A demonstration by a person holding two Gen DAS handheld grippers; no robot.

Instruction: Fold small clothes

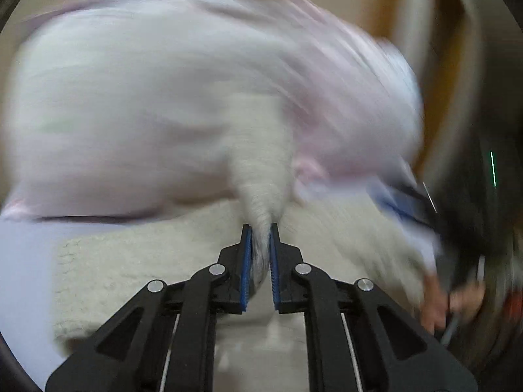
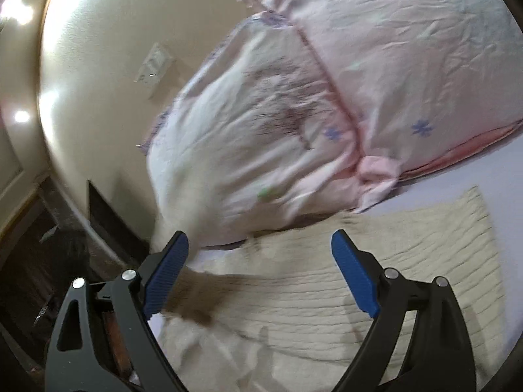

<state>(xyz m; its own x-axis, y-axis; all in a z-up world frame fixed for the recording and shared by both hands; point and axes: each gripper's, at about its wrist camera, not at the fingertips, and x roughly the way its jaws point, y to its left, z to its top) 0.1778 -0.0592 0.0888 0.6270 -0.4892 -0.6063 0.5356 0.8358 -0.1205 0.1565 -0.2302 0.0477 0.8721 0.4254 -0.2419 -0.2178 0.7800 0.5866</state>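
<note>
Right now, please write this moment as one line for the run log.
left tool: shut on cream knit garment, lifting it | right tool: open, above same garment | backdrop: pink pillow | left view blurred

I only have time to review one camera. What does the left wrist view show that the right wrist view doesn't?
Only the left wrist view shows the left gripper shut on a pinched fold of the cream knit garment. Only the right wrist view shows the right gripper open and empty above that garment, plus a wall plate. Both show the garment and the pink pillow behind it.
</note>
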